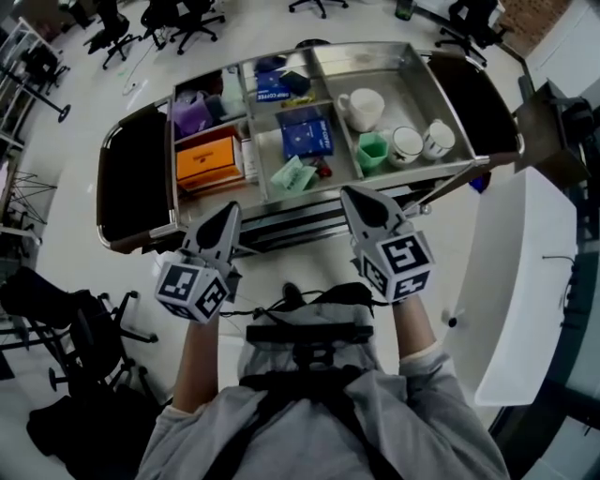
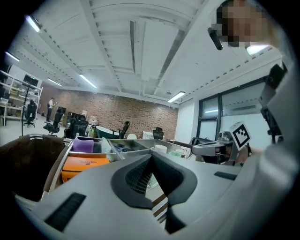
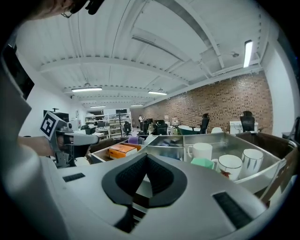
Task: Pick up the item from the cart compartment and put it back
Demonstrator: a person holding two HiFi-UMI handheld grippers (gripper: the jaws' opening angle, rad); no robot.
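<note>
Left gripper (image 1: 229,214) is being held with its jaws pressed together and nothing between them. The right gripper (image 1: 350,196) is being held the same way, clamped on air. Both tips are being hovered just short of the near rim of the cart (image 1: 412,56), apart from everything in it.

No item is being grasped yet. Which item the task means cannot be told. The candidates are lying in the compartments: an orange box (image 1: 208,157) at the left, a blue box (image 1: 307,132) and a pale green packet (image 1: 292,175) in the middle, a green cup (image 1: 372,151) and white mugs (image 1: 361,107) at the right.

Judgement on the step in hand (reach and pick): one pair of jaws is needing to be opened before any descent, wider than the chosen item. The approach is best being made from above, clear of the steel dividers, with the pads being set on two opposite flat faces. The boxes are probably rigid; the packet looks thin and is likelier to slip.

The cart top is being read as a partitioned steel tray with dark end panels, standing on a pale glossy floor. A white table (image 1: 525,281) is standing at the right, office chairs (image 1: 183,23) beyond. A brick wall (image 3: 225,101) and ceiling strip lights are being shown in the gripper views.
</note>
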